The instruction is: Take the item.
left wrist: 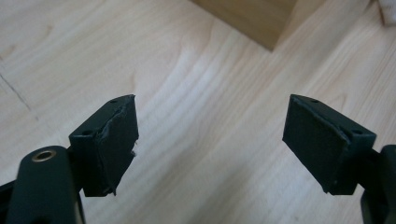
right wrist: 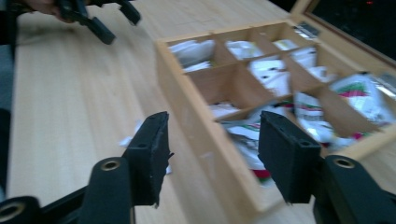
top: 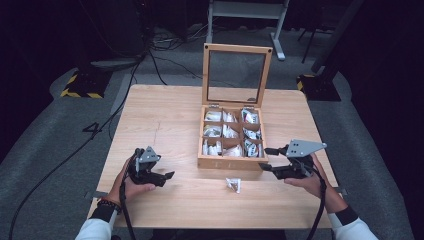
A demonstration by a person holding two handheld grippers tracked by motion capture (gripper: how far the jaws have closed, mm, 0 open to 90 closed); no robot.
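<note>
A wooden box [top: 231,162] with several compartments of white sachets stands mid-table, its glass lid [top: 236,75] upright. One loose sachet [top: 233,184] lies on the table in front of the box. My left gripper [top: 167,177] is at the front left of the table, open and empty; its own view [left wrist: 210,140] shows bare wood between the pads and a box corner [left wrist: 254,21] beyond. My right gripper [top: 265,159] hovers at the box's front right corner, open and empty. Its view [right wrist: 212,154] looks over the box wall [right wrist: 201,135], with the loose sachet [right wrist: 130,137] partly behind one jaw.
The wooden table [top: 165,115] has bare room left of the box. The other hand's gripper [right wrist: 112,23] shows far off in the right gripper view. Cables and stand legs lie on the grey floor [top: 60,150] beyond the table.
</note>
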